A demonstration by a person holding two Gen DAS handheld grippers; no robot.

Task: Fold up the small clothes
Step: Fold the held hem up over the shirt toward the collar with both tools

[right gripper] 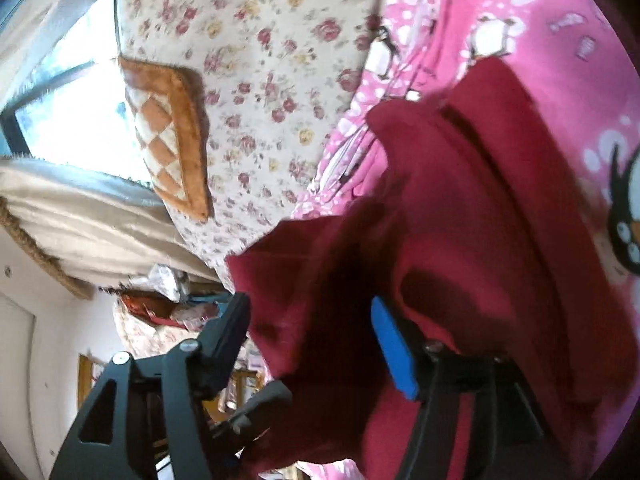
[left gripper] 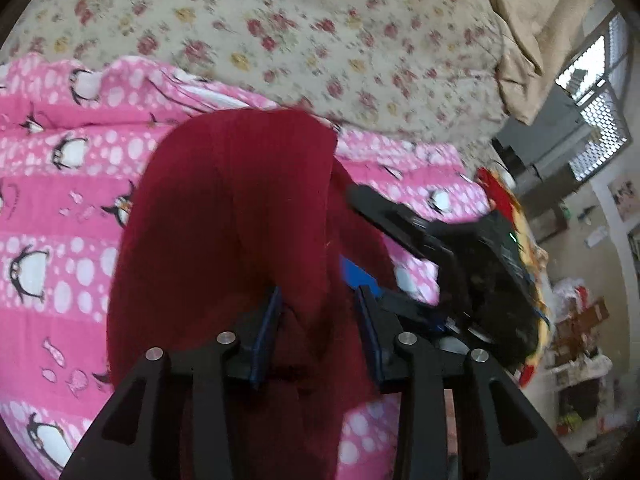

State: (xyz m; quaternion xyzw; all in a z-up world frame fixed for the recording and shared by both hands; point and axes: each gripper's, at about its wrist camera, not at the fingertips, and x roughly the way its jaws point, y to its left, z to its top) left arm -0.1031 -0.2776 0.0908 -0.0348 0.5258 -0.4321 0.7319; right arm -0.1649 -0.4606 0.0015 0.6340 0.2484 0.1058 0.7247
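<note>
A dark red knitted garment (left gripper: 232, 208) lies humped on a pink penguin blanket (left gripper: 60, 200). In the left wrist view a fold of it runs up between the blue pads of my left gripper (left gripper: 318, 336), whose jaws stand a little apart and do not clearly pinch it. My right gripper (left gripper: 372, 240) reaches in from the right at the garment's edge. In the right wrist view the garment (right gripper: 480, 200) hangs in loose folds between the widely spread fingers of the right gripper (right gripper: 316, 332), resting against the blue pad (right gripper: 394, 348) and clear of the other finger.
The pink blanket (right gripper: 580, 60) lies on a bed with a floral sheet (left gripper: 300, 20). A brown checked pillow (right gripper: 168, 132) sits near a bright window (right gripper: 72, 112) with a beige curtain (right gripper: 80, 208). Cluttered shelves (left gripper: 580, 320) stand beyond the bed's edge.
</note>
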